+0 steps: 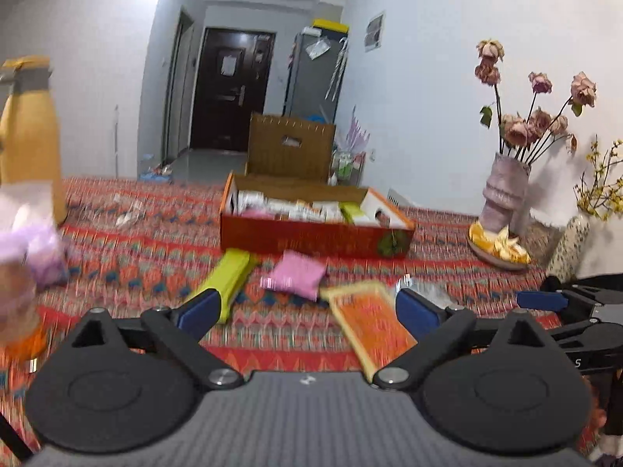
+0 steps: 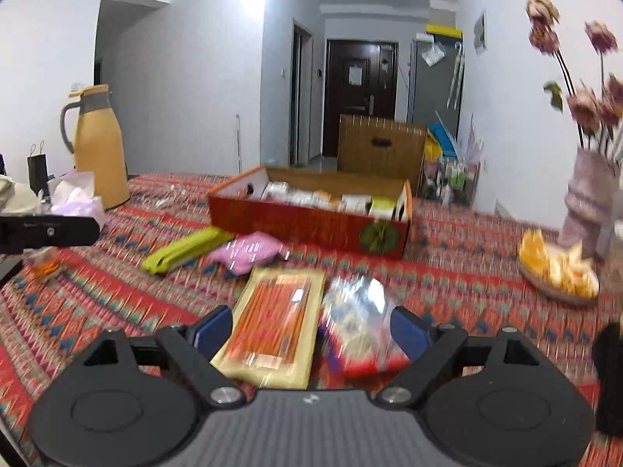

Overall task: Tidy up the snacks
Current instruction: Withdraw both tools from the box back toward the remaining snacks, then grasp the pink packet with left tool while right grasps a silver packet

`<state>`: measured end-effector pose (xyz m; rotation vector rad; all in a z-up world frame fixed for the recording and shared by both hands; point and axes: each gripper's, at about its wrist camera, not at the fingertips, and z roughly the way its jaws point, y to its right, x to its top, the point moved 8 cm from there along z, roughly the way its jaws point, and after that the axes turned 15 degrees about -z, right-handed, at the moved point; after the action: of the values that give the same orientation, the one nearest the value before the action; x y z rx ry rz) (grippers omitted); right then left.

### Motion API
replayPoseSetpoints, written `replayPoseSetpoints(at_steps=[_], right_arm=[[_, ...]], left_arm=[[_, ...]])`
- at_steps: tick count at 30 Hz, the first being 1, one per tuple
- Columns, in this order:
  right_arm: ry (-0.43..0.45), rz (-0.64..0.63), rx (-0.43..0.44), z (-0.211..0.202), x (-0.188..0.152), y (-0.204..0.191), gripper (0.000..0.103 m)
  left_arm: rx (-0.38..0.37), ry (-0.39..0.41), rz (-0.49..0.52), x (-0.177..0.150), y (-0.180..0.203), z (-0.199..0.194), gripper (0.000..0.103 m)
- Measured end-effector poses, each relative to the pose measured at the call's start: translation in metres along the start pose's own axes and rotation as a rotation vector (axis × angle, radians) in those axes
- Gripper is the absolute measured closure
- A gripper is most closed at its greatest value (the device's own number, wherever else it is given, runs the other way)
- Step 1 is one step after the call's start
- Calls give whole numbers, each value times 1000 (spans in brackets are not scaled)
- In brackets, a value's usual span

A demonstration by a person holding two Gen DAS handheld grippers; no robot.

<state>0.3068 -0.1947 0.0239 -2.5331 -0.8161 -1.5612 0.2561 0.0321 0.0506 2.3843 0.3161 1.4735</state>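
Just short of the red box (image 2: 307, 225), the orange packet (image 2: 272, 319) lies lengthwise toward it, nearest the right gripper (image 2: 311, 330), which gapes empty like the left gripper (image 1: 303, 311).

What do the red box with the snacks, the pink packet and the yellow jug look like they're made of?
The red box looks like printed cardboard: plain brown inside, folded flaps. The pink packet seems to be soft plastic film, puffy with glinting highlights, though blurred. The yellow jug has a smooth matte body, possibly coated metal or plastic, with a grey collar.
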Motion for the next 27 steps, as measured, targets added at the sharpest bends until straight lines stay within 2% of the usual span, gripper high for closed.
replayPoseSetpoints(at_steps=[8,13,21,27], right_arm=[[-95,43,14,-33,-66,-33,15],[-132,66,8,-41,-89,-39,15],[-127,77,-35,-33,-86,-14,16],[-95,-42,-60,-7,-52,9,17]], left_arm=[[57,-87,-50,-56,-22,-30,5],[78,-123,-56,-71,-30,-32,5],[73,-132,-26,-64,-20,-16,5],[66,-102,59,-32,-9,16,5]])
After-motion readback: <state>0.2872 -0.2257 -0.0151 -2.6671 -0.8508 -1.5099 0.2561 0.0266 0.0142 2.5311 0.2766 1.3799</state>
